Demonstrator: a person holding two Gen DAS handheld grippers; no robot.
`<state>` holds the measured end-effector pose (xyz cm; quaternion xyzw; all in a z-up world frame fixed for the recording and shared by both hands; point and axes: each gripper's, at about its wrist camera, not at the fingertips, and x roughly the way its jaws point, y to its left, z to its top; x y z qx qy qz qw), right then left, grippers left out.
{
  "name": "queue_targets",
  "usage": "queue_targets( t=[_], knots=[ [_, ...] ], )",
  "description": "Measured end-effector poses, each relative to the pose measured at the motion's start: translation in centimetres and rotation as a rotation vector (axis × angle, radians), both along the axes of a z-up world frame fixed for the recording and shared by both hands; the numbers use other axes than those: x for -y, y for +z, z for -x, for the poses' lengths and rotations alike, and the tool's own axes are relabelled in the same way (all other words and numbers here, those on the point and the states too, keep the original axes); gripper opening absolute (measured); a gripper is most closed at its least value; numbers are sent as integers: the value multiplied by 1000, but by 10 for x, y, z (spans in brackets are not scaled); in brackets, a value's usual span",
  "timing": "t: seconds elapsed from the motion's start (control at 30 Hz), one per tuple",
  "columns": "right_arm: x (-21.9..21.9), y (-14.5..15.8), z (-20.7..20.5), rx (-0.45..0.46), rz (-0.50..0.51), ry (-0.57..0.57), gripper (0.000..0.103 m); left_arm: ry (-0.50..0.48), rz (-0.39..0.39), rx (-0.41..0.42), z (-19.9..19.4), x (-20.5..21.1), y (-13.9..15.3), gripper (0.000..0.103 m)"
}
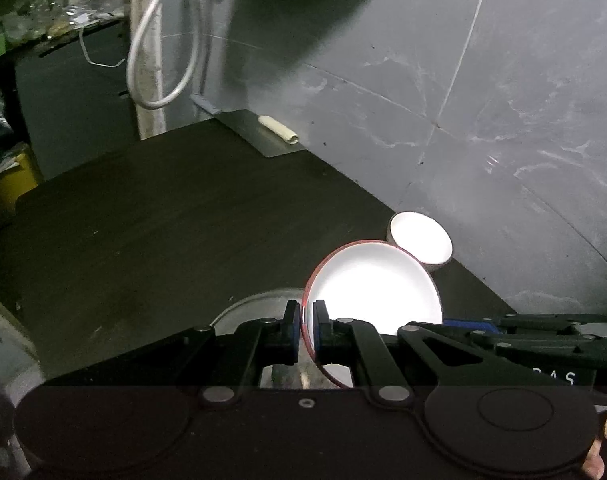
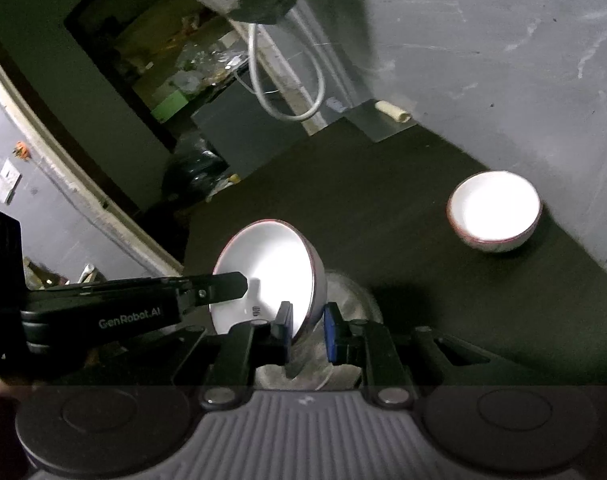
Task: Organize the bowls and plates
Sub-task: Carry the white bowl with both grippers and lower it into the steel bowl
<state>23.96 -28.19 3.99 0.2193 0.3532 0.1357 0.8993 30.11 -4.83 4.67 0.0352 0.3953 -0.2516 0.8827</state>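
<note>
A white bowl with a red rim [image 1: 375, 288] hangs tilted above the dark table [image 1: 163, 220], and both grippers hold it. My left gripper [image 1: 307, 320] is shut on its left rim. The right gripper [image 1: 467, 326] reaches in from the right edge. In the right wrist view my right gripper [image 2: 308, 322] is shut on the wall of the same bowl [image 2: 271, 272], while the left gripper [image 2: 239, 282] clamps the opposite rim. A second white bowl [image 2: 495, 212] stands upright on the table near the wall [image 1: 421, 242]. A clear glass dish [image 2: 351, 300] lies below the held bowl [image 1: 255, 304].
A grey tiled wall [image 1: 483, 100] borders the table on the right. A white cable loop [image 1: 159, 60] hangs at the far end, beside a small white roll [image 1: 279, 130] on a metal sheet. Clutter and a yellow bin [image 1: 11, 184] lie past the left edge.
</note>
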Motion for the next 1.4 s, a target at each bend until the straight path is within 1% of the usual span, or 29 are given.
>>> queue_targets(
  t=[0.2, 0.37, 0.53, 0.67, 1.03, 1.4],
  knots=[
    [-23, 1, 30, -10, -5, 28, 18, 33, 13, -6, 34, -29, 2, 6],
    [-37, -1, 56, -24, -4, 41, 18, 53, 23, -17, 61, -44, -2, 6],
    [-48, -4, 76, -34, -1, 51, 18, 68, 30, -30, 85, -56, -7, 6],
    [-53, -8, 85, -46, -4, 59, 18, 80, 35, -38, 101, -66, -10, 6],
    [-70, -13, 106, -60, 2, 88, 18, 110, 44, -64, 125, -82, -17, 6],
    [-75, -22, 115, -98, 11, 106, 18, 137, 53, -127, 135, -90, -33, 6]
  ],
)
